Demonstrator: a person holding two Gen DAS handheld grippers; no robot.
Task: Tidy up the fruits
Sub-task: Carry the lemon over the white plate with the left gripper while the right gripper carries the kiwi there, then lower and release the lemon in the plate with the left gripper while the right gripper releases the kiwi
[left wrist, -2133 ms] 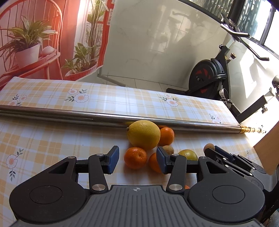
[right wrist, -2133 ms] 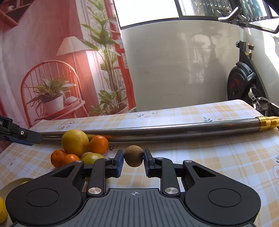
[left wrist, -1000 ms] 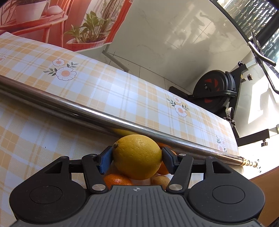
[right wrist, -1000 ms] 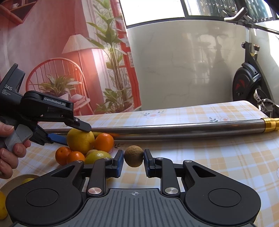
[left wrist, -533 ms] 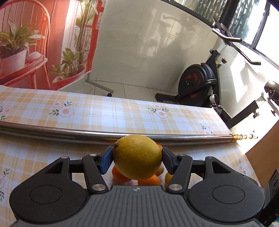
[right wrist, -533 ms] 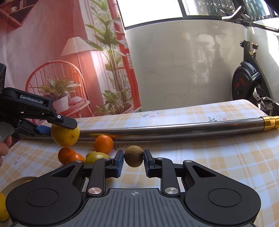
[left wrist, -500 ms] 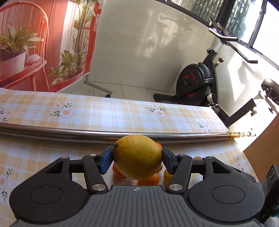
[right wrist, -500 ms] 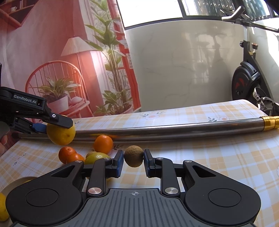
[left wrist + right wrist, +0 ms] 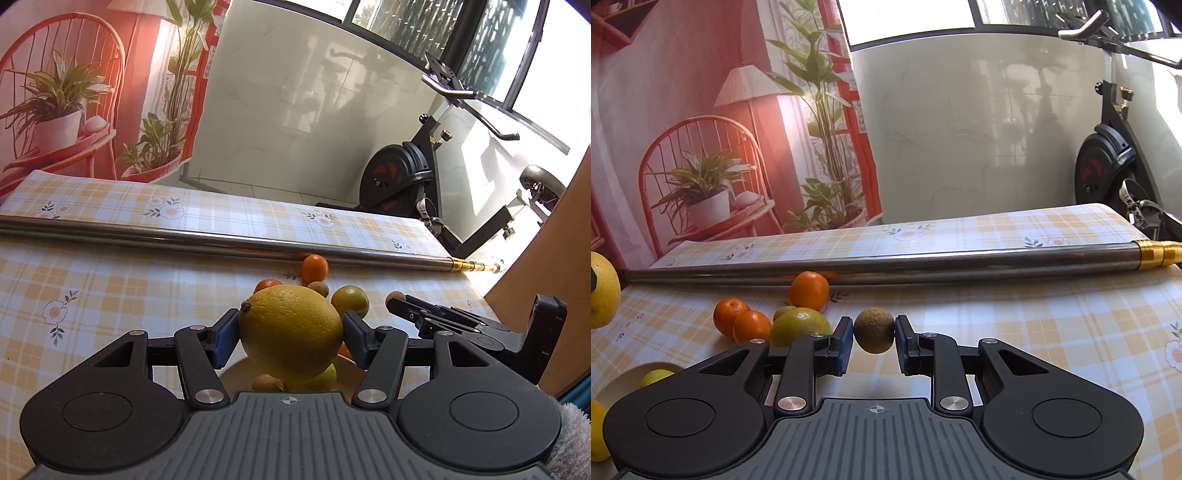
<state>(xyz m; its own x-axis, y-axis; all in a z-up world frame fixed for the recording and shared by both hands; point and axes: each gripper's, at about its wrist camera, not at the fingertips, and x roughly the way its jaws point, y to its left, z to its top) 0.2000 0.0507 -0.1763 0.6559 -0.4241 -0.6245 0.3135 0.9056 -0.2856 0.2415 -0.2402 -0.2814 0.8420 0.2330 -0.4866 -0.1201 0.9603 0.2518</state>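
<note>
My left gripper (image 9: 291,334) is shut on a large yellow lemon (image 9: 291,332), held in the air above a cream bowl (image 9: 231,373) that holds a small brown fruit (image 9: 267,383) and a yellow fruit (image 9: 314,380). That lemon (image 9: 602,291) shows at the left edge of the right wrist view. My right gripper (image 9: 873,341) is shut on a small brown round fruit (image 9: 874,330) just over the table. Left of it lie a green-yellow citrus (image 9: 799,325) and three oranges (image 9: 809,290), (image 9: 729,314), (image 9: 751,326).
A long steel pole (image 9: 886,267) with a gold end lies across the checked tablecloth (image 9: 1052,332) behind the fruit. The bowl (image 9: 624,378) sits at the near left with lemons in it. An exercise bike (image 9: 406,177) stands beyond the table's right end.
The left gripper has carried the lemon up and back from the fruit pile, leftward in the right wrist view, to above the bowl. The right gripper has stayed still with its brown fruit.
</note>
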